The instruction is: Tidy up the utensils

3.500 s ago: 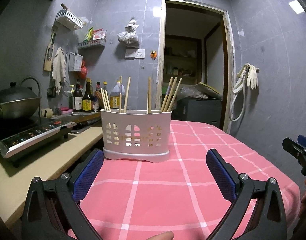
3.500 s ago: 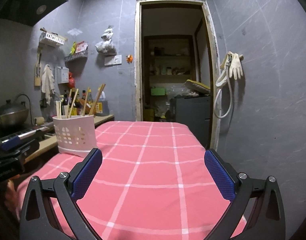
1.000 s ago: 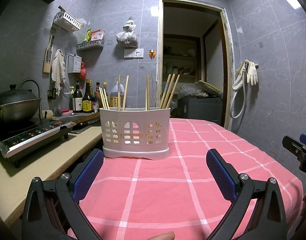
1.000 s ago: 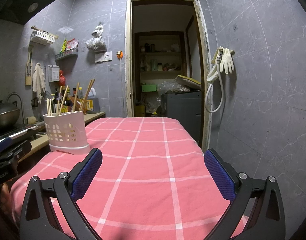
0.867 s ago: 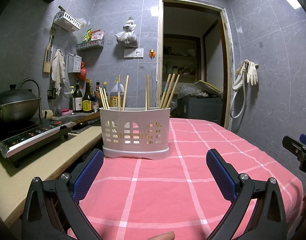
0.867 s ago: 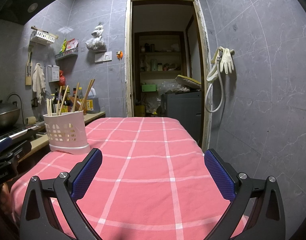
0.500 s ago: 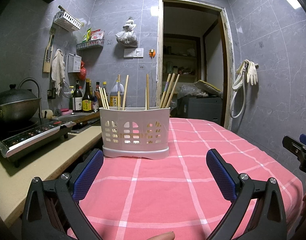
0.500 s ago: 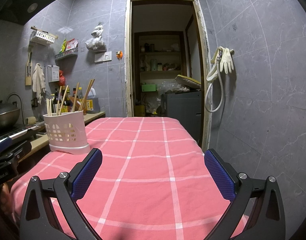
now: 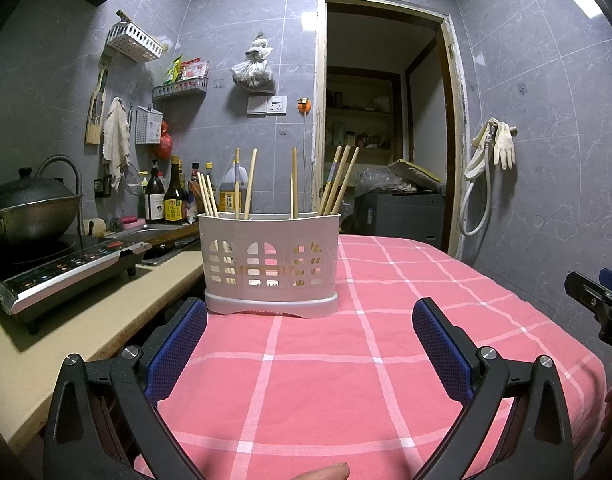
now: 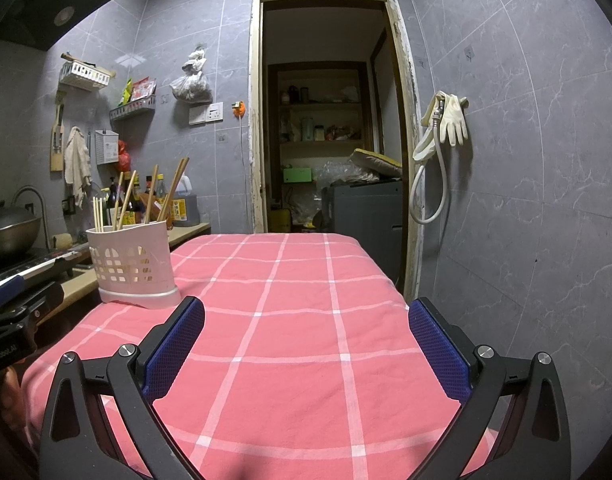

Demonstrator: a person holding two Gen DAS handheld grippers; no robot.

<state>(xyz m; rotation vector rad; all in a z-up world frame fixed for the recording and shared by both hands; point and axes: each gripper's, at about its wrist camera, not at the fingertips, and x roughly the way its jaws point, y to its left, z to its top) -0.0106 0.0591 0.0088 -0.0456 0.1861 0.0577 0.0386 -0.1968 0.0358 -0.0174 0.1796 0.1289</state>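
Observation:
A white slotted utensil holder (image 9: 270,262) stands on the pink checked tablecloth (image 9: 325,380) near its left edge. Several wooden chopsticks (image 9: 337,182) stand upright in it. It also shows in the right wrist view (image 10: 132,266) at the left, with chopsticks (image 10: 174,190). My left gripper (image 9: 309,320) is open and empty, low over the cloth just in front of the holder. My right gripper (image 10: 306,318) is open and empty, over the middle of the cloth, to the right of the holder.
A beige counter (image 9: 66,332) left of the table holds an induction cooker (image 9: 66,270) with a wok (image 9: 26,208) and sauce bottles (image 9: 166,200). An open doorway (image 10: 325,152) is behind the table. A hose and gloves (image 10: 445,128) hang on the right wall.
Both grippers dropped slightly lower since 3.5 s ago; in the last second nothing has visibly moved. Both stay open and empty.

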